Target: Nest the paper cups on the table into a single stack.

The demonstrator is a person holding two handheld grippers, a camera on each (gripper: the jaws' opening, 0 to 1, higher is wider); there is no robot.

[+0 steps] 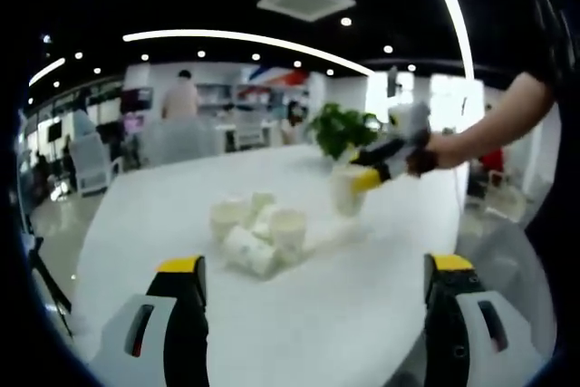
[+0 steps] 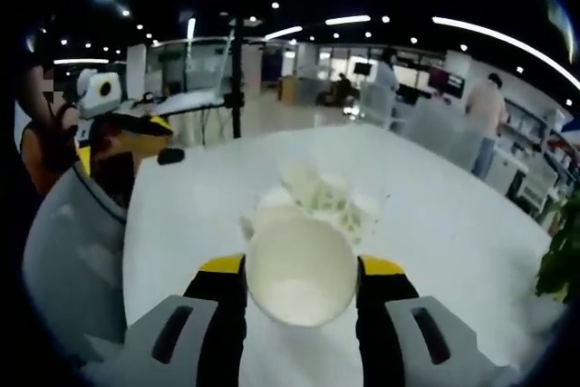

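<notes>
We grip one paper cup in right gripper, mouth toward camera, just short of cup pile mid-table. Left gripper wide, empty, near pile. Risks: squeezing crushes thin cup; careless lowering scatters tipped cups.

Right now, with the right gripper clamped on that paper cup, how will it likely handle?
The paper cup looks thin-walled, so the right gripper could probably dent it. It appears empty, likely light. Cups lying tipped on the table suggest easy toppling.

Right claw clamping paper cup, loose cups beyond on white table
</notes>
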